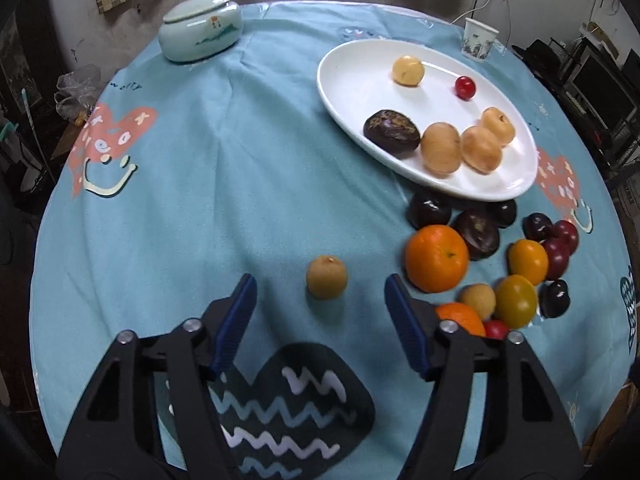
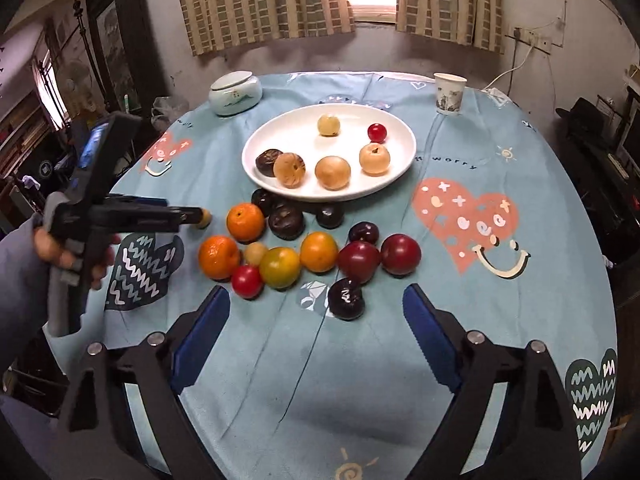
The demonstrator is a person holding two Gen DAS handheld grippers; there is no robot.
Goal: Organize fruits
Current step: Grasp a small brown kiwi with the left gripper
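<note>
A white oval plate (image 1: 360, 80) (image 2: 276, 136) holds several tan loquats, a dark fruit and a small red one. A loose tan loquat (image 1: 326, 277) (image 2: 204, 218) lies on the cloth between my left gripper's open blue fingers. My left gripper (image 1: 320, 292) is open around it, not touching; it shows in the right wrist view (image 2: 192, 214). A pile of oranges (image 1: 436, 258) (image 2: 245, 222), tomatoes and dark plums (image 2: 346, 298) lies in front of the plate. My right gripper (image 2: 316, 300) is open and empty, low over the cloth near the dark plum.
A pale green lidded ceramic jar (image 1: 200, 26) (image 2: 236, 92) stands at the far left of the round table. A paper cup (image 1: 480, 38) (image 2: 449, 92) stands at the far right. The blue patterned cloth (image 1: 224, 184) covers the table.
</note>
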